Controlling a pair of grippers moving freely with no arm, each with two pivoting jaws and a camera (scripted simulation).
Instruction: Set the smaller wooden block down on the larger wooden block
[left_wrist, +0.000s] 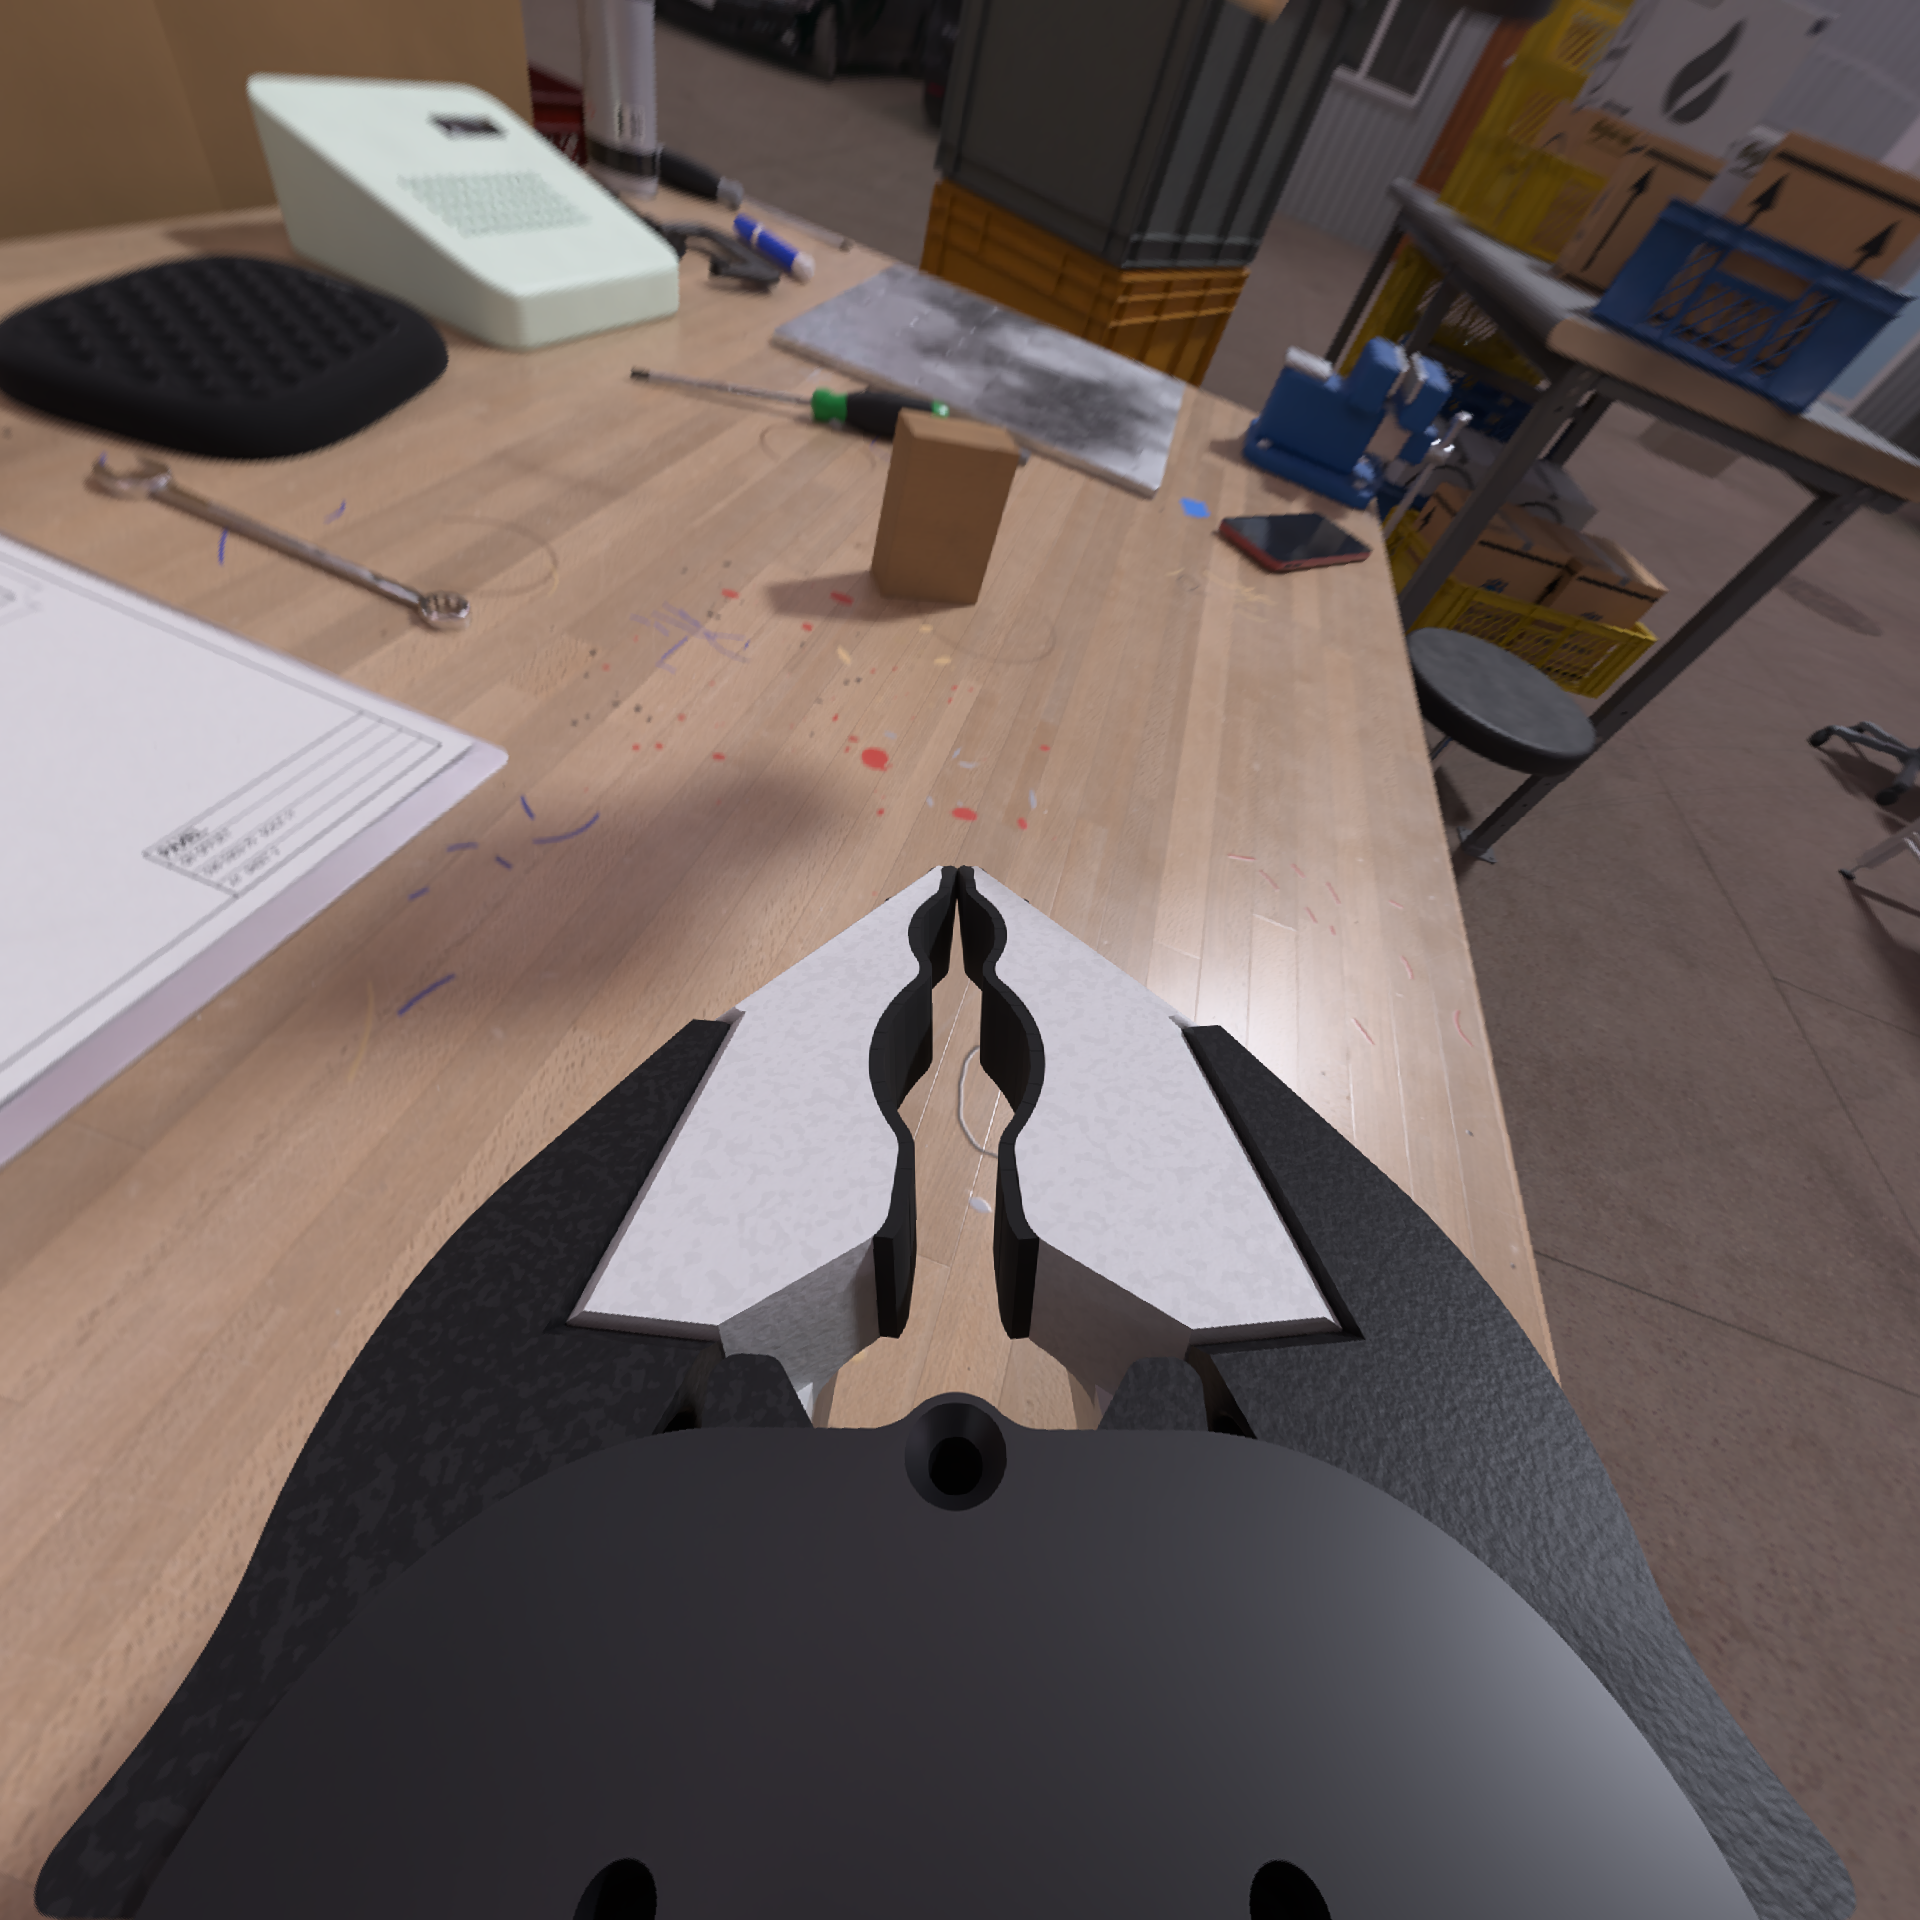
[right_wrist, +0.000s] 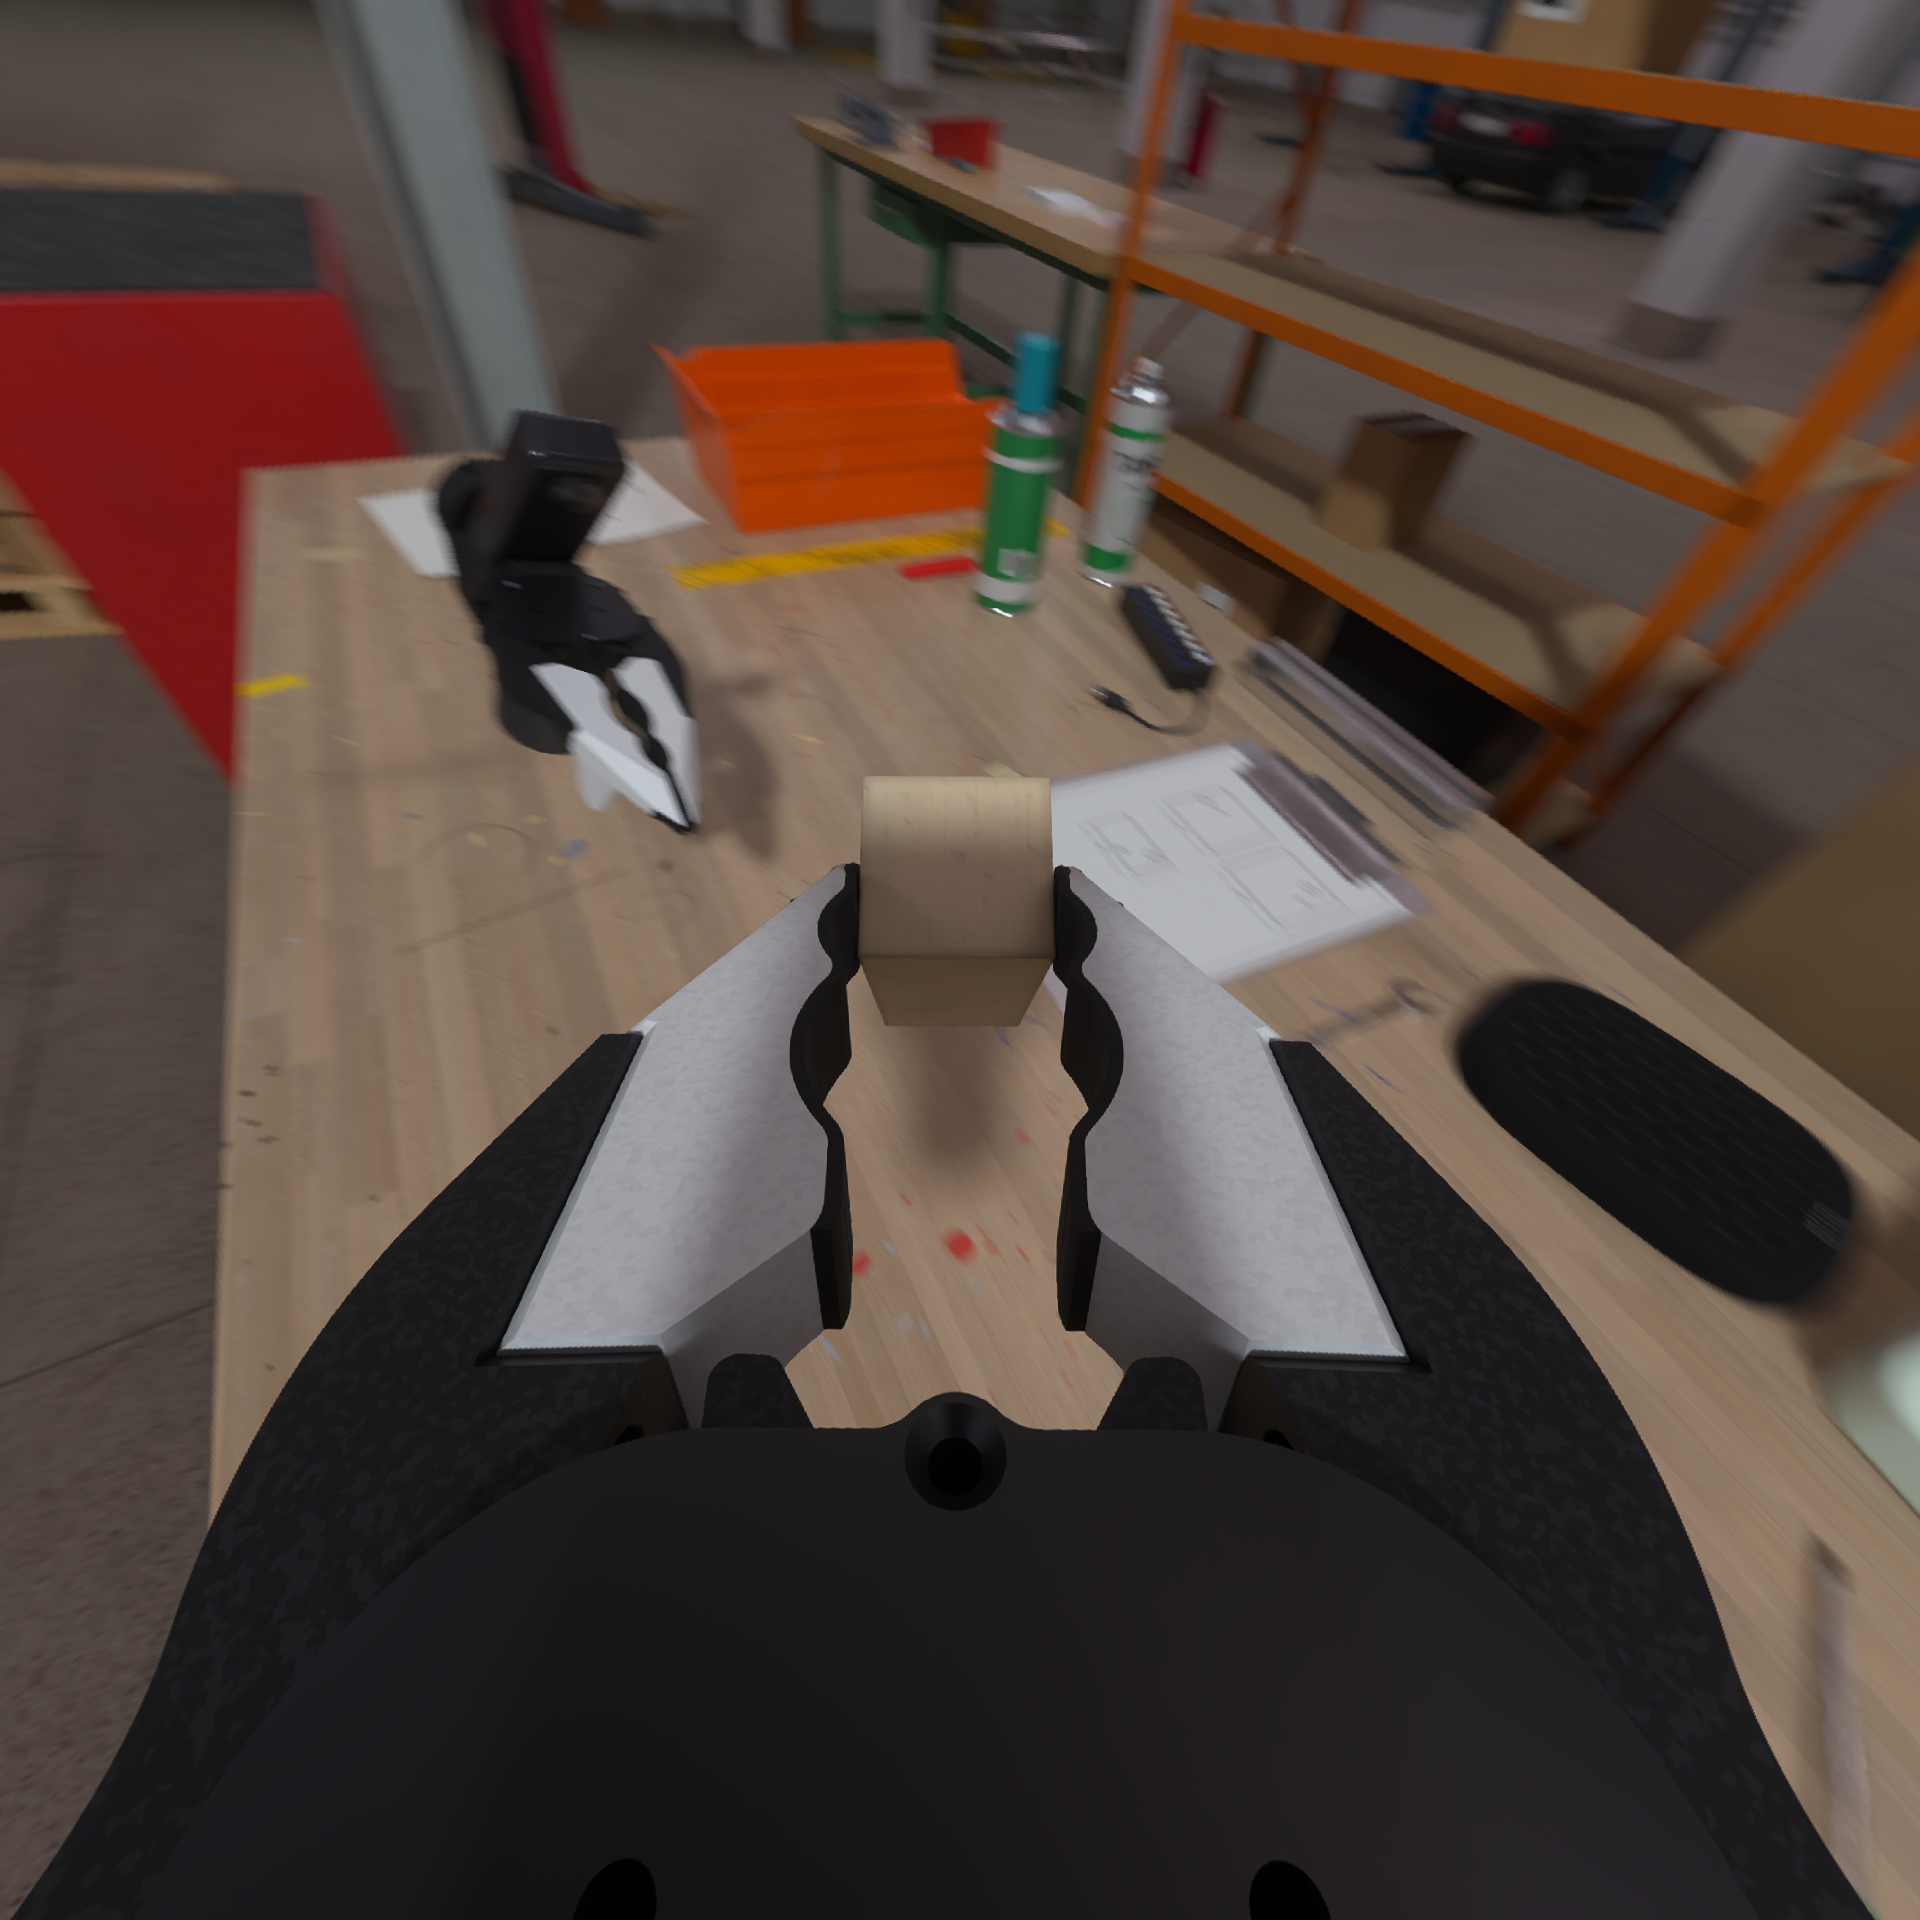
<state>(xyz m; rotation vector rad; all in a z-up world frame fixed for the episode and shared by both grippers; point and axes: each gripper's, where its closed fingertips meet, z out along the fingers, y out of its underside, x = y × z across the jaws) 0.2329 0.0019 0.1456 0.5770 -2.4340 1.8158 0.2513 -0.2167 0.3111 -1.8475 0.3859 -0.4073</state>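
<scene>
My right gripper (right_wrist: 956, 883) is shut on a pale, smaller wooden block (right_wrist: 954, 847), which it holds by its sides at the fingertips, above the workbench (right_wrist: 416, 935). A taller brown wooden block (left_wrist: 943, 509) stands upright on the bench in the left wrist view, well ahead of my left gripper (left_wrist: 956, 875). The left gripper is shut and empty, low over the bench. It also shows in the right wrist view (right_wrist: 644, 779), ahead and to the left of the held block. The brown block does not show in the right wrist view.
Near the brown block lie a green-handled screwdriver (left_wrist: 831, 400), a grey metal plate (left_wrist: 997, 364) and a phone (left_wrist: 1294, 540). A wrench (left_wrist: 281, 540), black pad (left_wrist: 208, 348) and drawing sheet (left_wrist: 156, 769) lie left. The bench edge (left_wrist: 1455, 831) runs on the right. Spray cans (right_wrist: 1018, 488) stand far off.
</scene>
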